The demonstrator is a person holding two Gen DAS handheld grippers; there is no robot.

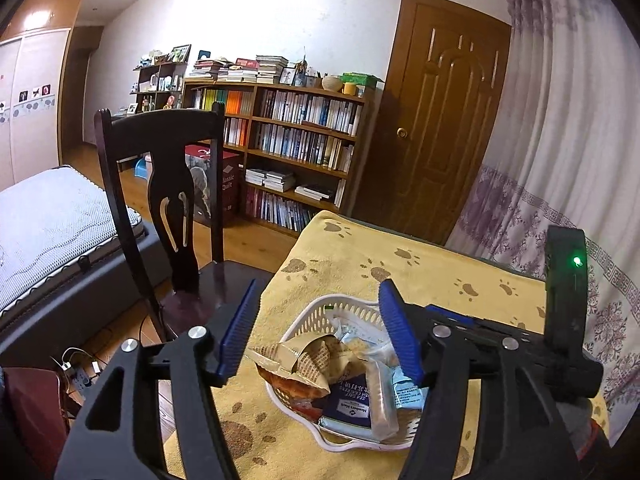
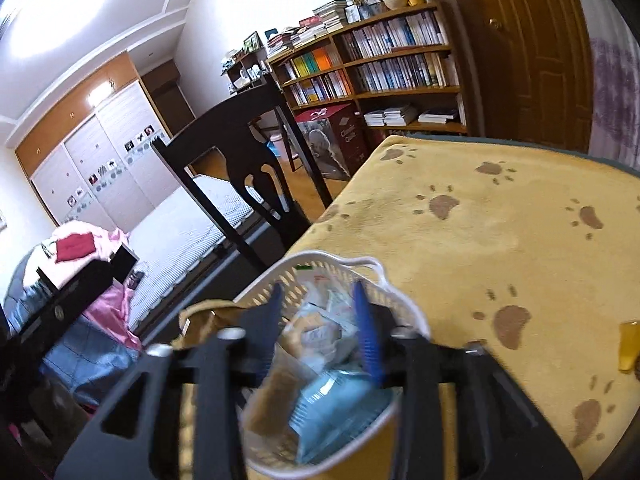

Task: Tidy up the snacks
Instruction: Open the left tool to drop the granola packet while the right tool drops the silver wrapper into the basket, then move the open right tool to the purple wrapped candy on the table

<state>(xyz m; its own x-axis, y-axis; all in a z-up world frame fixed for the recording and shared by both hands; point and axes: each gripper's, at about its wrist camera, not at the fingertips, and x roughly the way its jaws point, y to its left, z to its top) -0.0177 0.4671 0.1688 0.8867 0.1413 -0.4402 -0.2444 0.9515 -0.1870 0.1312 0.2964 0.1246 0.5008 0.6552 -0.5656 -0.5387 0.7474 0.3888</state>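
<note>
A white lattice basket [image 1: 308, 313] stands on the yellow paw-print cloth [image 1: 440, 264] near the table's left edge. It holds several snack packets: a tan waffle-print one [image 1: 308, 362], a navy one [image 1: 347, 405], a beige bar [image 1: 380, 400] and a light blue one [image 1: 405, 394]. My left gripper [image 1: 319, 283] hovers open above the basket with nothing between its blue pads. My right gripper [image 2: 317, 285] is open too, low over the basket [image 2: 400, 300] and its light blue packet [image 2: 332, 404]. The right gripper's black body [image 1: 560, 320] crosses the left wrist view at right.
A dark wooden chair [image 1: 160, 184] stands against the table's left side, with a bed [image 1: 52, 216] beyond it. A bookshelf [image 1: 296, 140], a brown door [image 1: 436, 120] and a curtain [image 1: 560, 140] line the back. A small amber wrapper [image 2: 628, 344] lies on the cloth at right.
</note>
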